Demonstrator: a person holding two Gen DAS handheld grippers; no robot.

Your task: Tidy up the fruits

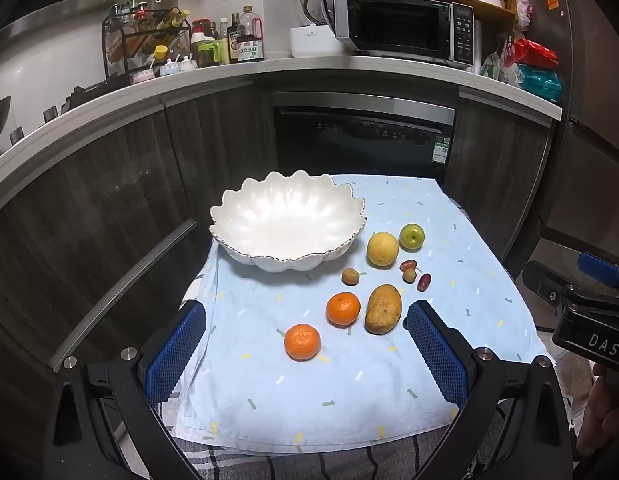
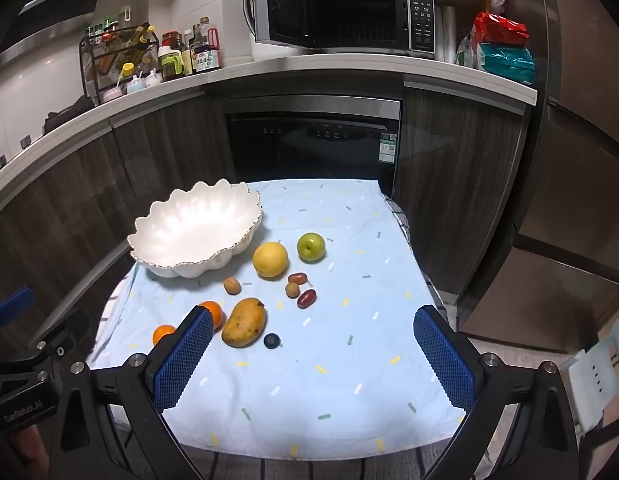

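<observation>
Both your grippers tilt down toward the table, hovering above its near edge. Your left gripper (image 1: 305, 348) has jaws spread wide, nothing between the pads; the nearer orange (image 1: 302, 341) sits on the cloth in the gap's line of sight, untouched. Your right gripper (image 2: 313, 354) is spread wide too, empty, over bare cloth (image 2: 329, 380).

The fruit lies loose on the pale blue cloth, right of the white scalloped bowl (image 2: 189, 240), which has nothing in it. Nearest the bowl: a yellow round fruit (image 2: 270, 259), with a green apple (image 2: 310, 246) just beside it, farther right. Below them are two small brown fruits (image 2: 232, 285), one left and one right, and two red grapes (image 2: 306, 298). A speckled yellow mango (image 2: 244, 322) lies tilted near your right gripper's left finger, a blueberry (image 2: 271, 340) just beside its right. The second orange (image 1: 343, 309) is just beside the mango's left; in the right wrist view both oranges are partly hidden behind the left finger.
</observation>
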